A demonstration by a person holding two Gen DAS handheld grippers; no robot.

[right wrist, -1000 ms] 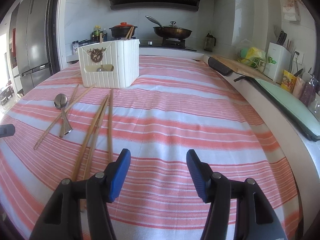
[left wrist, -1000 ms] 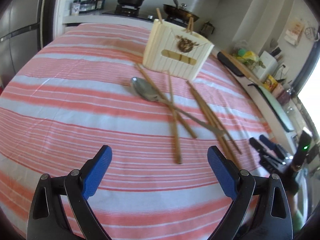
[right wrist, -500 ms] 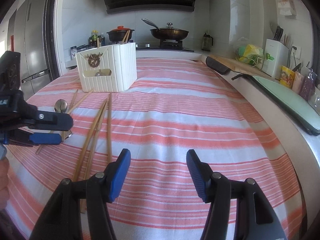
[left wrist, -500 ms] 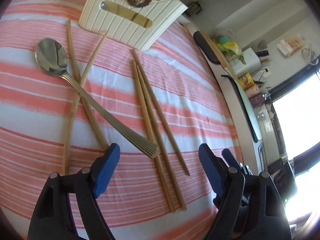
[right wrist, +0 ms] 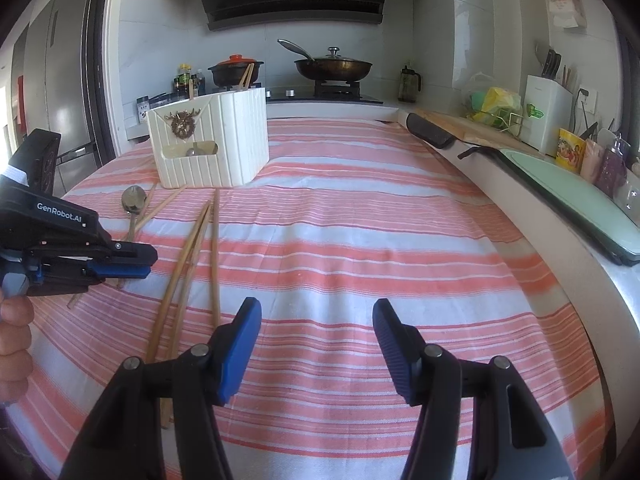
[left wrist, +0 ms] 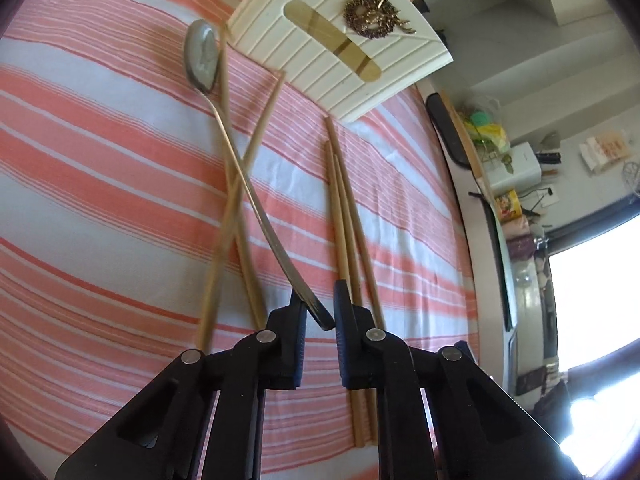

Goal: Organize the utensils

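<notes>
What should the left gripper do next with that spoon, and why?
Probably lift it slightly, straight up. The left gripper has narrowed around the spoon handle's end, but the handle lies across two chopsticks, so dragging sideways could scatter them. The white holder stands just beyond.

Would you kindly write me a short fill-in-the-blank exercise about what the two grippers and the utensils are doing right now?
1. The left gripper is closing on the handle of the ____.
2. The right gripper has its jaws ____ and holds nothing.
3. The white holder stands on a cloth with ____ and white stripes.
4. Three ____ lie side by side between the spoon and the right gripper.

Missing words: spoon; open; pink; chopsticks
</notes>
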